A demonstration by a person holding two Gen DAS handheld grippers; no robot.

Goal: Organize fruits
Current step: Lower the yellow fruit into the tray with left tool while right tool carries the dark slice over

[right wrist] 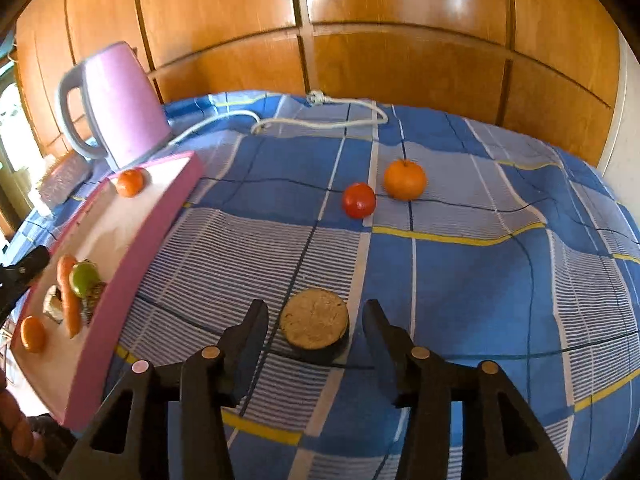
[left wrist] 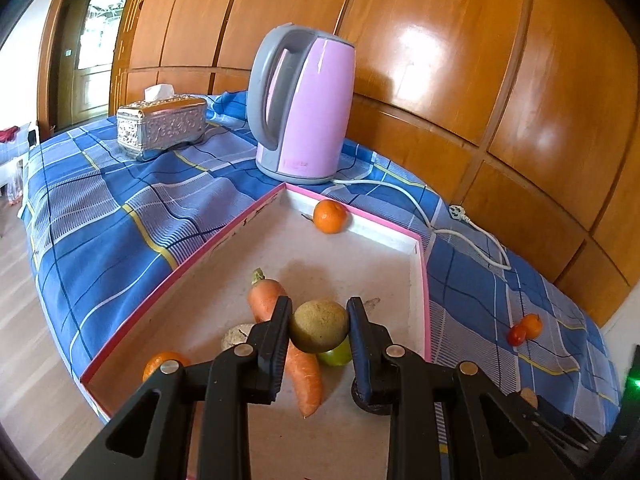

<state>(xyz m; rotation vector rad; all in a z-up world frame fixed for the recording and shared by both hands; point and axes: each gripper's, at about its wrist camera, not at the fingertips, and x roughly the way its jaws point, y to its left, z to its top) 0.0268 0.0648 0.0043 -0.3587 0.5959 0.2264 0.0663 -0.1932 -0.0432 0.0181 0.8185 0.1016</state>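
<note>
My left gripper (left wrist: 319, 326) is shut on a brown-green kiwi (left wrist: 319, 325), held over the pink-rimmed white tray (left wrist: 420, 276). In the tray lie a carrot (left wrist: 303, 372), a green fruit (left wrist: 337, 355), a pale object (left wrist: 236, 335), an orange at the near edge (left wrist: 162, 362) and a tangerine at the far corner (left wrist: 329, 216). My right gripper (right wrist: 316, 322) is open, its jaws either side of a round dark slice with a tan top (right wrist: 314, 326) on the cloth. A red tomato (right wrist: 359, 200) and an orange (right wrist: 405, 179) lie farther off.
A lilac kettle (left wrist: 304, 108) with a white cord (left wrist: 460, 232) stands behind the tray. A silver tissue box (left wrist: 160, 126) sits at the far left. The blue checked cloth (right wrist: 460, 280) covers the table against a wooden wall.
</note>
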